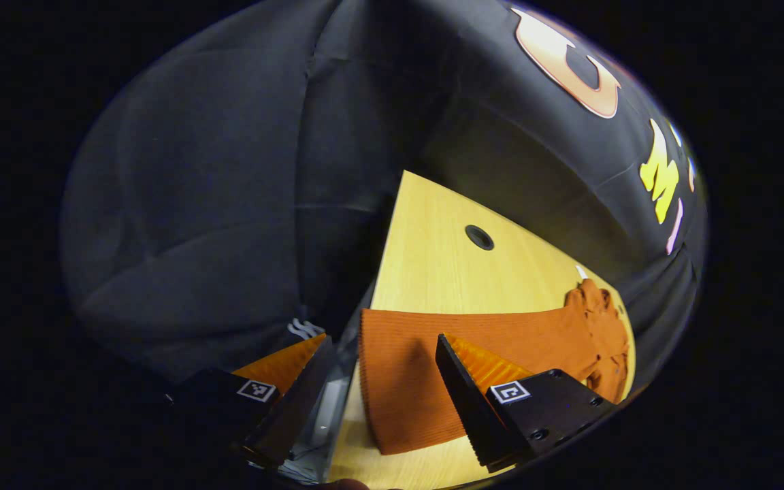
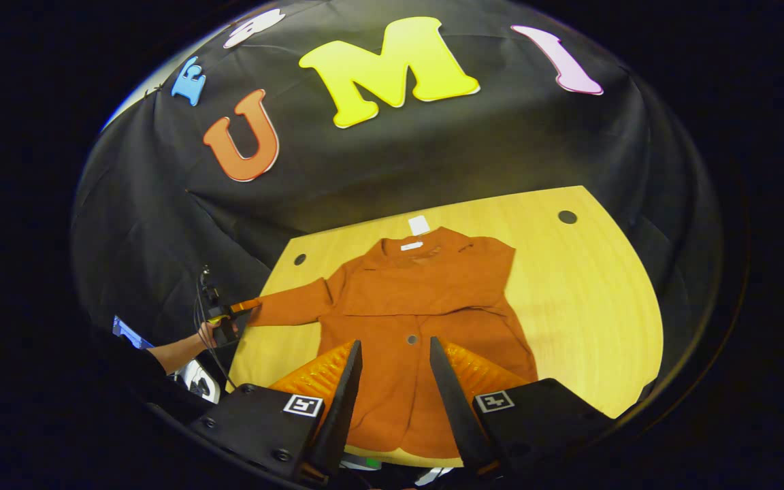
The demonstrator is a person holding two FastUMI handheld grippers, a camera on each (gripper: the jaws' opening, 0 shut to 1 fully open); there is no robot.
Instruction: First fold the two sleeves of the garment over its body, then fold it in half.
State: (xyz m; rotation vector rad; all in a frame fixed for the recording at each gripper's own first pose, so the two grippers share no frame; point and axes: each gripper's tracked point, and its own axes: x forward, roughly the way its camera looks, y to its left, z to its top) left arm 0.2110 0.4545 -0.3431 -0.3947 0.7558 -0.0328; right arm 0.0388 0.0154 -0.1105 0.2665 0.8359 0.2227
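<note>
You are holding the left tongs (image 1: 385,381) wide open at the cuff of the left sleeve (image 1: 419,367), gripping nothing yet, its fingers straddling the cuff end. The orange garment (image 2: 426,306) is lying flat on the wooden surface (image 2: 589,292), collar far, hem near. Its right sleeve appears to be lying folded across the body already, while the left sleeve is stretching out straight toward the left edge. Your right tongs (image 2: 392,388) are hovering open over the near hem, empty. The left sleeve fold and the halving are remaining.
</note>
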